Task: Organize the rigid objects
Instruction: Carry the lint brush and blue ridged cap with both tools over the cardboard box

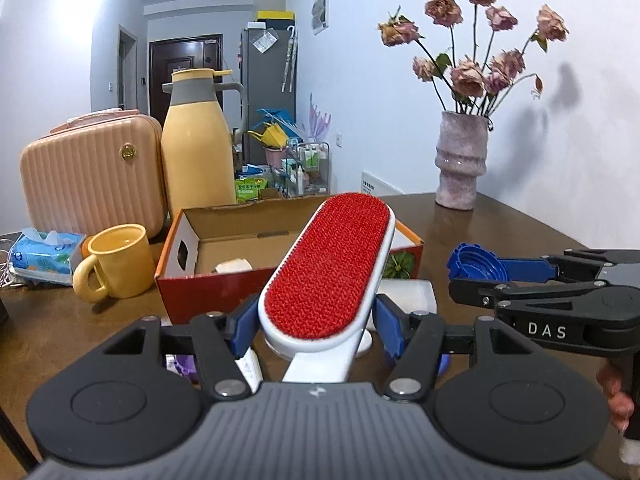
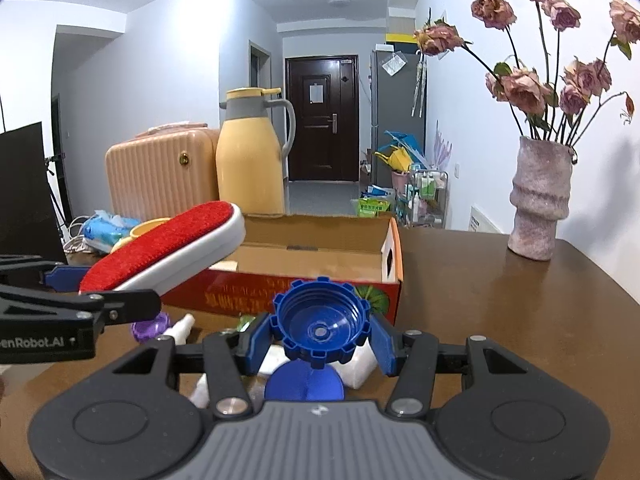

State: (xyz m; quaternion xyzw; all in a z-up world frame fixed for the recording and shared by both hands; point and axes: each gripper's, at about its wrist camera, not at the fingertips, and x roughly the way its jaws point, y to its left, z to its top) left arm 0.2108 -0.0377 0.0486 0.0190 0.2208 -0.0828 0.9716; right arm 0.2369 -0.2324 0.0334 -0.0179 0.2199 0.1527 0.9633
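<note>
Plainly, "DAS" marks the right tool (image 1: 476, 270); box (image 2: 320, 280) lettering unreadable.

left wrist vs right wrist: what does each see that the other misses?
Left wrist only: whole yellow mug, white roll inside the box.
Right wrist only: black screen, white spray bottle, blue disc under the cap.
Both: left gripper shut on the lint brush, right gripper shut on the blue cap, vase, jug.
</note>
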